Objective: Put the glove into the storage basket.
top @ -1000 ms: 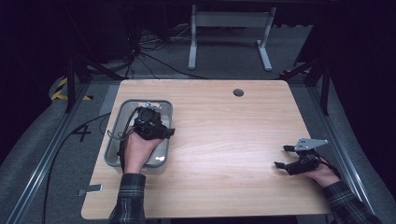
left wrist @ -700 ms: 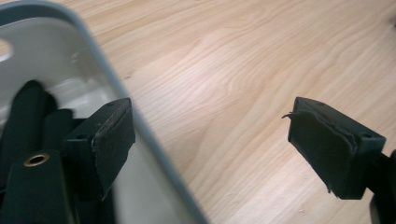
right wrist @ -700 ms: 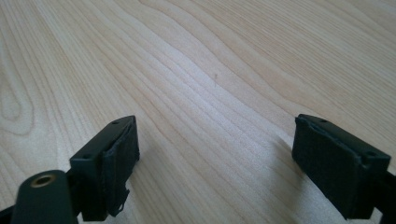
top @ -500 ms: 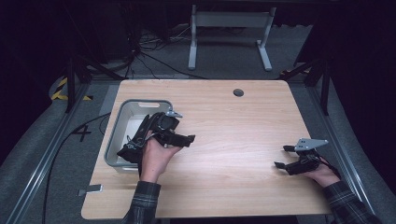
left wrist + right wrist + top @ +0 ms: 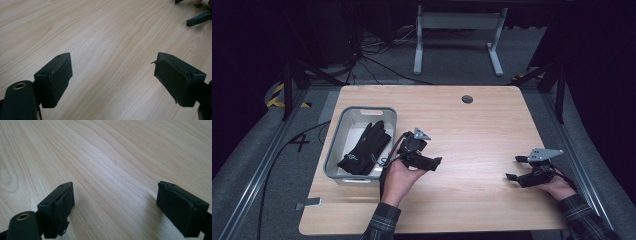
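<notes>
A black glove (image 5: 362, 147) lies crumpled inside the grey bin (image 5: 343, 118) at the table's left. My left gripper (image 5: 436, 162) is held just right of the bin, low over the bare wood, jaws pointing right. In the left gripper view it (image 5: 112, 65) stands open with nothing between its pads (image 5: 60, 75). My right gripper (image 5: 512, 168) rests near the table's right edge, pointing left. It is also open (image 5: 113, 192) over bare wood, and its jaws (image 5: 198, 18) show far off in the left gripper view.
The wooden table (image 5: 472, 135) has a round cable hole (image 5: 467, 99) near its far edge. A white metal stand (image 5: 457, 35) and cables sit on the floor beyond. Metal rails run along both sides of the table.
My left gripper has moved right, from over the bin out onto the open table. The glove now lies uncovered in the bin. The right gripper has stayed put.
</notes>
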{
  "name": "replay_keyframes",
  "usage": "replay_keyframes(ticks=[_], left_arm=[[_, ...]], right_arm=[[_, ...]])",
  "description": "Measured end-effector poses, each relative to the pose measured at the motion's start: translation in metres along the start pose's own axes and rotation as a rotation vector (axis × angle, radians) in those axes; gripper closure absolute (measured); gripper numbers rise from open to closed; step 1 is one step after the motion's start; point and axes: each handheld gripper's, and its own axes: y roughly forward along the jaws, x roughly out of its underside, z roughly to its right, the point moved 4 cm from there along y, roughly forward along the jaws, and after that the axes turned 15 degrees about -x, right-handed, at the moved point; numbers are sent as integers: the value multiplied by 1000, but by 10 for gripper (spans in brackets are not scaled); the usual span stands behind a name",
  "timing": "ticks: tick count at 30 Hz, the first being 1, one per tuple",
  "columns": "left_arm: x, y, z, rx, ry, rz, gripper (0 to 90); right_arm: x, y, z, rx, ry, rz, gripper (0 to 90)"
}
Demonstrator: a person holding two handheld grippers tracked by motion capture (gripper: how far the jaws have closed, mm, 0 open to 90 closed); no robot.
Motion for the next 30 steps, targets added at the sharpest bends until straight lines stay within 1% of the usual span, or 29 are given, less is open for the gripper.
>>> replay_keyframes(ticks=[1, 2, 6, 7, 8, 9, 11, 12, 13, 14, 15, 17, 18, 19, 20, 21, 22, 23, 24, 27, 30], left_arm=[[1, 2, 5, 6, 6, 2, 156], [1, 2, 5, 6, 6, 2, 157], [4, 12, 21, 25, 27, 0, 157], [5, 16, 27, 30, 47, -3, 157], [5, 16, 27, 30, 47, -3, 157], [6, 20, 33, 37, 58, -3, 157], [8, 24, 40, 38, 71, -3, 156], [8, 24, 40, 38, 71, -3, 156], [9, 28, 46, 40, 76, -1, 156], [9, 28, 46, 40, 76, -1, 156], [10, 30, 48, 47, 84, -9, 156], [12, 35, 55, 49, 93, -5, 156], [12, 35, 55, 49, 93, -5, 156], [14, 37, 58, 50, 95, -4, 156], [15, 40, 60, 48, 96, 3, 157], [18, 44, 64, 43, 106, -3, 157], [18, 44, 64, 43, 106, -3, 157], [21, 49, 68, 41, 108, -9, 157], [21, 49, 68, 41, 108, -9, 157], [25, 55, 74, 32, 133, -21, 157], [29, 60, 77, 22, 136, -20, 156]], right_arm=[[0, 0, 0, -1, 0, 0, 156], [0, 0, 0, -1, 0, 0, 156], [0, 0, 0, 0, 0, 0, 156], [0, 0, 0, -1, -1, 0, 156], [0, 0, 0, -1, 1, 0, 156], [0, 0, 0, -1, 1, 0, 156], [0, 0, 0, 0, -1, 1, 156], [0, 0, 0, 0, -1, 1, 156], [0, 0, 0, 0, -2, 0, 156], [0, 0, 0, 0, -2, 0, 156], [0, 0, 0, -1, 0, 0, 156], [0, 0, 0, -1, 0, 0, 156], [0, 0, 0, -1, -1, 1, 156], [0, 0, 0, -1, -1, 1, 156], [0, 0, 0, -2, -2, 0, 156], [0, 0, 0, -2, -4, 0, 156], [0, 0, 0, -2, -4, 0, 156], [0, 0, 0, -3, -3, 0, 156], [0, 0, 0, -3, -3, 0, 156], [0, 0, 0, -3, -5, 1, 156], [0, 0, 0, -4, -6, 0, 156]])
